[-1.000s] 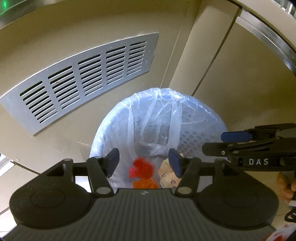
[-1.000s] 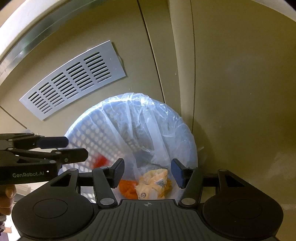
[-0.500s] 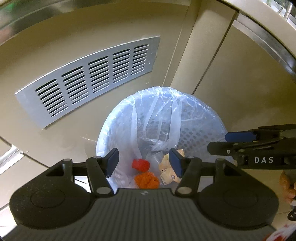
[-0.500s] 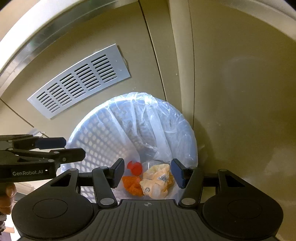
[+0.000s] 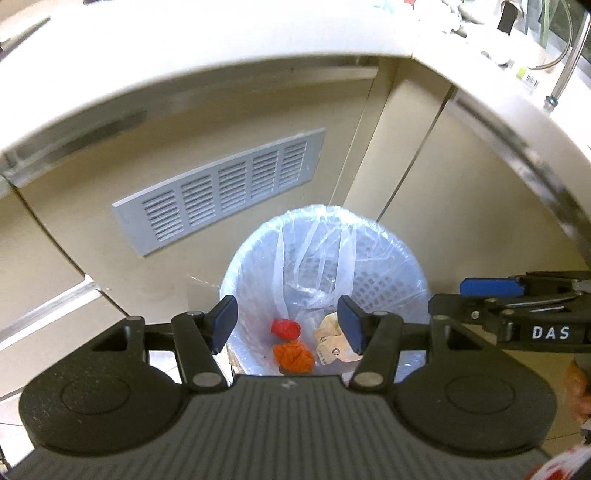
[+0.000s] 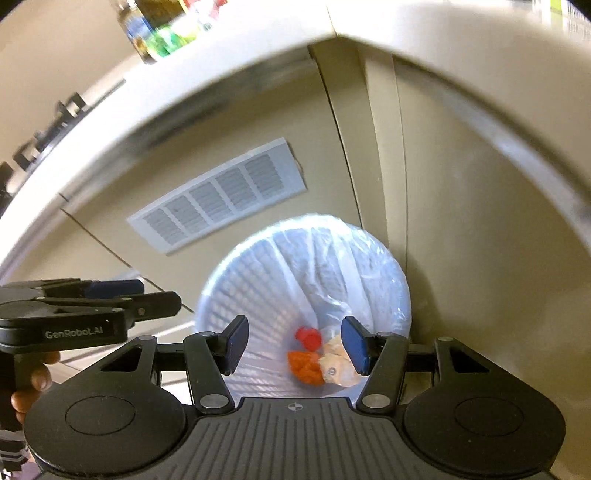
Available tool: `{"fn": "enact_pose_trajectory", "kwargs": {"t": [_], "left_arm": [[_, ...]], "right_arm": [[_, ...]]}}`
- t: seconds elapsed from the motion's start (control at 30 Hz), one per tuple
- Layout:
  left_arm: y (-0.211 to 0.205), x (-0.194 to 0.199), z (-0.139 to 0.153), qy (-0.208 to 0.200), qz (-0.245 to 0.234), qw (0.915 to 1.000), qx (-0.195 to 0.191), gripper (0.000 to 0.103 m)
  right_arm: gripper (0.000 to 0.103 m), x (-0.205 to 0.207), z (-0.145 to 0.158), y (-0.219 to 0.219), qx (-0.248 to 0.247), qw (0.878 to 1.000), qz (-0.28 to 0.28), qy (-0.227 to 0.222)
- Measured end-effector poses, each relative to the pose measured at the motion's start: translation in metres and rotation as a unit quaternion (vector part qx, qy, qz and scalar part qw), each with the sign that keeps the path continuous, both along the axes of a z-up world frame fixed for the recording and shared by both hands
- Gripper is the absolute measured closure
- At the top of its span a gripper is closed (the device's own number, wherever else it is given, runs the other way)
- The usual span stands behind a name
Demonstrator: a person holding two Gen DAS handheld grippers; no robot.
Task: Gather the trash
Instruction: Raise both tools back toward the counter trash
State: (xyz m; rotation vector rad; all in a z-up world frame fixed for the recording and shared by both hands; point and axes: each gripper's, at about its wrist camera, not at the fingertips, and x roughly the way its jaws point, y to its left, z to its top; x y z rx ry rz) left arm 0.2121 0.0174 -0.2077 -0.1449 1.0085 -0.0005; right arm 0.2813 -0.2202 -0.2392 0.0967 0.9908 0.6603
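Below both cameras, a white perforated waste basket point(image 5: 384, 280) lined with a clear plastic bag point(image 5: 325, 258) stands on the floor against the beige cabinet front point(image 5: 461, 192), just right of a grey vent grille point(image 5: 221, 188). 3 pieces of trash lie at the bottom of the bag: a red scrap point(image 5: 285, 329), an orange crumpled wad point(image 5: 293, 356) and a pale printed wrapper point(image 5: 332, 341), all touching or nearly so. The left gripper point(image 5: 288, 326) and the right gripper point(image 6: 293, 345) hang side by side above the basket mouth, each tilted steeply down, probably so that the contents can be checked. Each has its blue-padded fingers point(image 5: 225, 323) set moderately apart with nothing between them, which suggests the deposit is done and both are free for the next pickup. From the left view the right gripper point(image 5: 517, 314) enters at the right edge; from the right view the left gripper point(image 6: 85, 314) enters at the left, a person's hand point(image 6: 33, 384) wrapped around its handle. Each gripper body covers the basket's near rim and the floor before it. On the bench point(image 6: 406, 22) above, blurred bottles point(image 6: 155, 33) and a faucet point(image 5: 565, 70) are hard to make out, so any trash left there cannot be confirmed.
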Motion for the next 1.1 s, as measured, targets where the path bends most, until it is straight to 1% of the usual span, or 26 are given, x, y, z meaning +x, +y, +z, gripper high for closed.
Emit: {"fn": "enact_pose_trajectory", "kwargs": {"t": [0.17,0.33,0.47,0.67,0.87,1.1], "left_arm": [[-0.007,-0.011,0.037,-0.02,0.007,0.9998,0.003,0.046],[-0.015,-0.018,0.074,-0.053,0.01,0.9986,0.004,0.046],[-0.02,-0.018,0.101,-0.078,0.012,0.9969,0.005,0.046],[-0.034,-0.014,0.128,-0.111,0.005,0.9937,0.013,0.046],[-0.044,-0.008,0.145,-0.132,0.0,0.9911,0.017,0.046],[-0.047,0.016,0.162,-0.158,-0.016,0.987,0.023,0.046]], "right_arm": [[0.047,-0.01,0.037,-0.009,0.019,1.0,0.007,-0.019],[0.047,-0.016,0.073,-0.021,0.043,0.998,0.01,-0.049],[0.047,-0.016,0.094,-0.03,0.057,0.996,0.005,-0.067],[0.047,-0.02,0.119,-0.05,0.067,0.994,-0.01,-0.092],[0.047,-0.021,0.134,-0.075,0.069,0.991,-0.032,-0.112],[0.047,-0.001,0.146,-0.094,0.066,0.986,-0.072,-0.135]]}}
